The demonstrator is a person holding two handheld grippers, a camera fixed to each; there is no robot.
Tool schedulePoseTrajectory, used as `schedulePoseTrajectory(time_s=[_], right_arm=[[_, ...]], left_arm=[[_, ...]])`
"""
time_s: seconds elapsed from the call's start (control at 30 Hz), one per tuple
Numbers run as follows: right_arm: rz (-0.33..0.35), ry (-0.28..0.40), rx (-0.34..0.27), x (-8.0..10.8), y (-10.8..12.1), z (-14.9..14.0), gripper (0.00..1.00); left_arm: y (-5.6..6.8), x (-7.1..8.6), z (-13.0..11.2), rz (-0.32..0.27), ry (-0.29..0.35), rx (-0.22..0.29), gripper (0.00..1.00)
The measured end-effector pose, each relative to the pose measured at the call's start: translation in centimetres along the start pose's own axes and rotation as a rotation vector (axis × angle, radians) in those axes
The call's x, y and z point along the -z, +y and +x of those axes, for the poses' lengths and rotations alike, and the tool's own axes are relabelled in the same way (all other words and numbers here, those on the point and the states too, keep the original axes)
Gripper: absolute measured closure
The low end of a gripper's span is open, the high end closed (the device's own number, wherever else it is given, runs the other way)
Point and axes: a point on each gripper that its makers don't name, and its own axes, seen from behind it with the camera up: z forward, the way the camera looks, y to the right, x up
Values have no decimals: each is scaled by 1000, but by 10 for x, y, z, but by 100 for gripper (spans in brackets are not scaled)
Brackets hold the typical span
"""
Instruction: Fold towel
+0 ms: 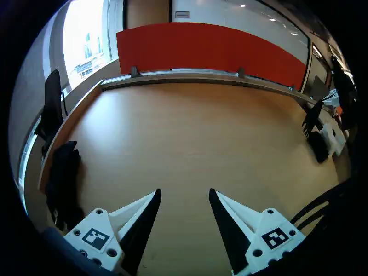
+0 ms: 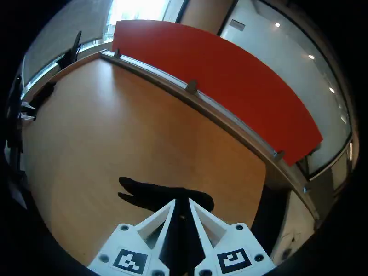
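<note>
Left gripper (image 1: pixel 184 198) fingers spread apart over the pale wooden table (image 1: pixel 193 138); right gripper (image 2: pixel 181 207) fingers pinch a black cloth towel (image 2: pixel 152 191) near the table's right edge.

wooden desk (image 1: pixel 193 138), red partition (image 1: pixel 207 46), bright window (image 1: pixel 85 41), glass wall (image 2: pixel 294 60)

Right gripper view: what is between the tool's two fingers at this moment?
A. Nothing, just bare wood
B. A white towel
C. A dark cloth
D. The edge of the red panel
C: a dark cloth fills the narrow gap between the fingers of the right tool and juts out ahead of their tips, over the wooden table.
</note>
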Motion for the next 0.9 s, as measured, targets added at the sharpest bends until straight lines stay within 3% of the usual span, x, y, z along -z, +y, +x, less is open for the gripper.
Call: schedulePoseTrajectory(time_s=[0.6,0.9], right_arm=[[-18,-22,-30,10,16,-23,94],[-36,-52,-62,27,22,-61,94]], left_arm=[[8,-2,5,-5,-3,-16,24],[13,-3,8,-16,-2,-25,24]])
